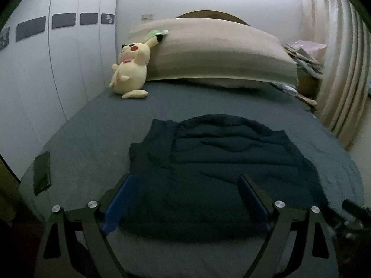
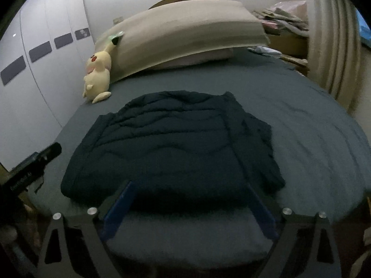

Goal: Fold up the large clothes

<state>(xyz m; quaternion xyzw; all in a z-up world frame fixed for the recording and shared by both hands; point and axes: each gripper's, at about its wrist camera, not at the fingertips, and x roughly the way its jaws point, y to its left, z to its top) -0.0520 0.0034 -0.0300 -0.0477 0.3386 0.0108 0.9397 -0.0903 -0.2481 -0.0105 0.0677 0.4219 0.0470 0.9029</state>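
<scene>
A dark navy quilted jacket (image 1: 220, 162) lies folded on the grey-blue bed sheet (image 1: 97, 120), its sleeves turned in over the body. In the right wrist view the same jacket (image 2: 171, 143) fills the middle of the bed. My left gripper (image 1: 187, 180) hovers over the jacket's near edge, its blue-padded fingers wide apart with nothing pinched. My right gripper (image 2: 190, 187) also stands open above the near hem, holding nothing. The other gripper shows as a dark shape at the edge of each view.
A yellow plush toy (image 1: 131, 69) leans on a long beige pillow (image 1: 215, 51) at the head of the bed. A dark phone (image 1: 42, 172) lies at the left bed edge. White wardrobe doors (image 1: 58, 69) stand left, curtains (image 1: 343, 69) right, a cluttered stand (image 2: 285, 23) behind.
</scene>
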